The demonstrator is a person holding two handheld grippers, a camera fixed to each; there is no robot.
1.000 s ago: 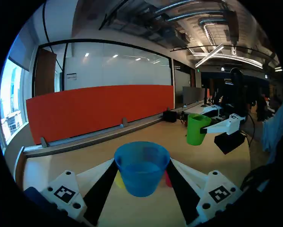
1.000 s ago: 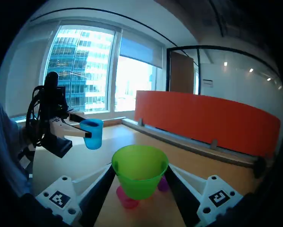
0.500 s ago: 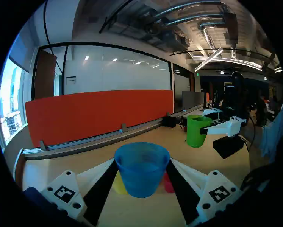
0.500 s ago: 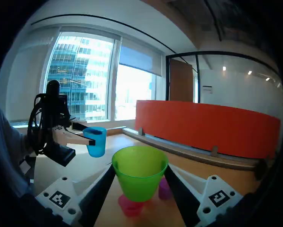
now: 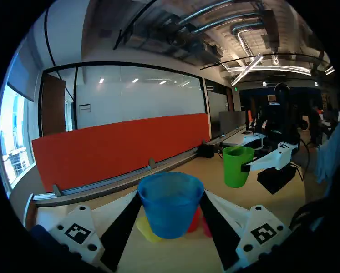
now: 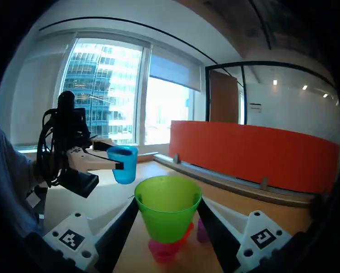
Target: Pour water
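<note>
Hanging over tan desk point(image 5: 206, 170): left claw point(image 5: 170, 198) pinches blue cup point(image 5: 170, 211), right claw point(image 6: 168, 204) green cup point(image 6: 168, 218); orange partition point(image 5: 115, 145) behind.

No readable text, wall notice point(image 5: 84, 108) illegible

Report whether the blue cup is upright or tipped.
Upright. The blue cup has a level rim, mouth up, clamped in the left gripper; the right gripper view shows it vertical.

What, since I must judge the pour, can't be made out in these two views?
- Left gripper view: the yellow cup and red cup, mostly hidden behind the blue cup.
- Right gripper view: the pink cup, partly covered by the green cup.
- Left gripper view: the green cup's inside, hidden by its own wall.
</note>
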